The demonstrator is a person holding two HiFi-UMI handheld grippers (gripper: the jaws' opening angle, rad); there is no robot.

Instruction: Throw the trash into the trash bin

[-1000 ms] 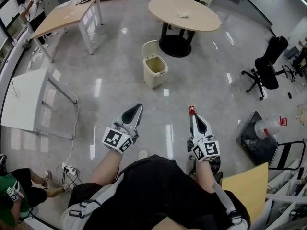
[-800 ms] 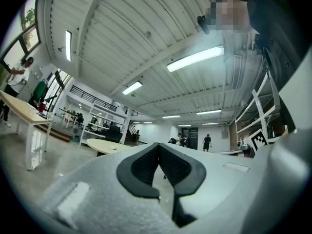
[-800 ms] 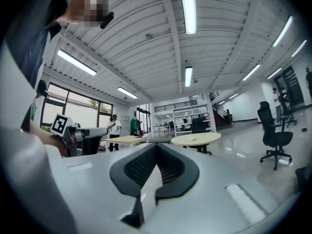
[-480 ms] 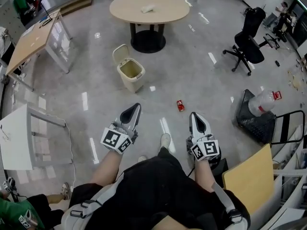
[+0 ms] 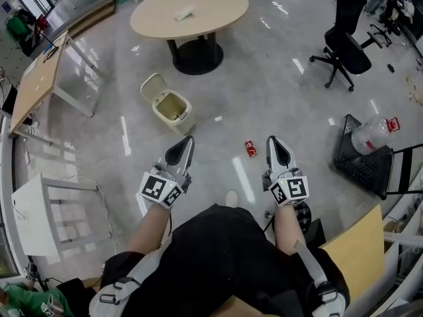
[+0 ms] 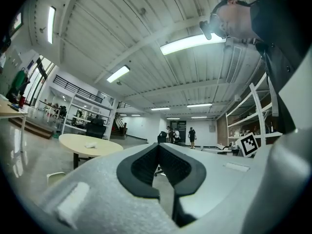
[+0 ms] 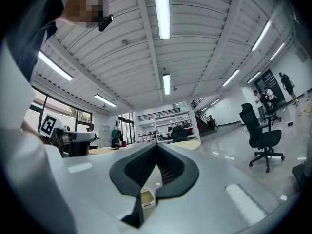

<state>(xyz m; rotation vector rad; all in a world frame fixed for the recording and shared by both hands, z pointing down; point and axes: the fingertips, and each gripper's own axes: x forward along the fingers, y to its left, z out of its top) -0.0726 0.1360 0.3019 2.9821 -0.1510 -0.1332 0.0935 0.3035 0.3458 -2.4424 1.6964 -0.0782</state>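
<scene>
Floor: glossy pale grey floor (image 5: 284,111), streaked with white light reflections.
Top centre: round beige table (image 5: 192,8) on a black pedestal.
Upper left: long wood-topped desk (image 5: 39,78) with white legs.
Lower left: white table (image 5: 30,216).
Upper right: black office chair (image 5: 347,41) on castors.
Ceiling: white ribbed ceiling (image 7: 209,43) with long tube lights (image 7: 161,9).
Windows: bright panes (image 7: 68,112), left of the right gripper view.
</scene>
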